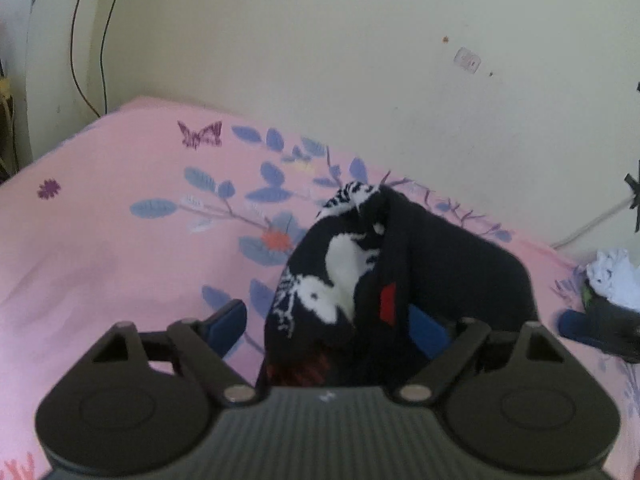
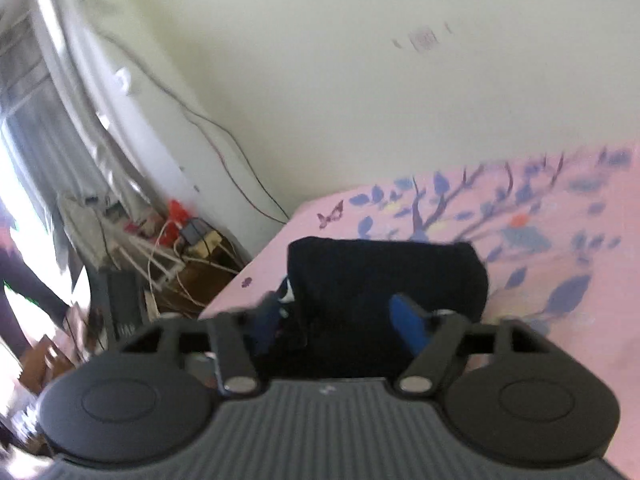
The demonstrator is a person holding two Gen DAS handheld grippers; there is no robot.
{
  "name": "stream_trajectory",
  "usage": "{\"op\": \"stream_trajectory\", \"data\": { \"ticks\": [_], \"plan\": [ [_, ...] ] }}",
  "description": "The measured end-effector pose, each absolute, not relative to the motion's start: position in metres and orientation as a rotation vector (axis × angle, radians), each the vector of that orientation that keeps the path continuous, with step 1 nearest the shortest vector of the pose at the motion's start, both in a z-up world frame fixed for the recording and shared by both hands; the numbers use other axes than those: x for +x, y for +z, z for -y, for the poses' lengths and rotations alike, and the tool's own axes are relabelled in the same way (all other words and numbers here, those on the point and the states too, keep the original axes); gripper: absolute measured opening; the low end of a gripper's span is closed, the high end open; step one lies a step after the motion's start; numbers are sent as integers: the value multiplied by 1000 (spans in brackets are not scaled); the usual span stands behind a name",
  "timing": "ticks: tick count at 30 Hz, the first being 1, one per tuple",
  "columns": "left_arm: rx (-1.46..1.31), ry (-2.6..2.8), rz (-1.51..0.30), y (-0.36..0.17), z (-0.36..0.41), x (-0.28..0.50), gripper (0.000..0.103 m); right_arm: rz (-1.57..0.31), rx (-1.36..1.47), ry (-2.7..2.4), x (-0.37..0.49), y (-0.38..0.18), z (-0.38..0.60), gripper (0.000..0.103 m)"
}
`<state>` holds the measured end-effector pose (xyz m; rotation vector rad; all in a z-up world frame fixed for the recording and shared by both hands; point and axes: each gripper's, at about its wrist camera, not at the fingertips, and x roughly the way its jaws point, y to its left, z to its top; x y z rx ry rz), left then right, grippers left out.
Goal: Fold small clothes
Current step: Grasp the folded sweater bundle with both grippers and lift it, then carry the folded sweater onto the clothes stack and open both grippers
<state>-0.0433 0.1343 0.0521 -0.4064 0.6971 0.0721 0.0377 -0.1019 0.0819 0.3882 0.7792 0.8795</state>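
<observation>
Folding the dark patterned garment (image 1: 360, 276) on the pink sheet (image 1: 100, 240), the left gripper (image 1: 326, 322) is standing wide open around it, gripping nothing, while the right gripper (image 2: 340, 320) is sitting half open over dark cloth (image 2: 384, 276), grip unclear, so each should be squaring edges before clamping.

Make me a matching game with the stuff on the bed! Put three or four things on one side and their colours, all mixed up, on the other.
Things:
1. bedsheet
2. sock
3. butterfly print
4. crumpled cloth

Colours:
A. white
B. pink with blue leaves
C. dark purple
D. black with white patterns and a small red patch

Pairs: 1-B, 2-D, 3-C, 4-A
</observation>
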Motion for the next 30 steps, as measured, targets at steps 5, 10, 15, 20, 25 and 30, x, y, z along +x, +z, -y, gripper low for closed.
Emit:
{"op": "stream_trajectory", "data": {
  "ticks": [5,10,15,20,25,30],
  "plan": [
    [-396,77,-664,40,-141,-49,85,-906,425,810,74,27,71,0],
    [-447,66,-649,27,-150,-43,101,-894,507,859,61,42,107,16],
    [-491,5,-623,25,-157,-50,102,-710,532,731,7,59,185,81],
    [-524,-61,-582,33,-157,-58,102,-793,549,706,-3,38,208,82],
    [-556,-89,-558,36,-160,-63,103,-860,535,758,19,35,180,82],
    [-477,-90,-636,22,-149,-49,103,-895,488,818,50,27,133,82]
  ]
}}
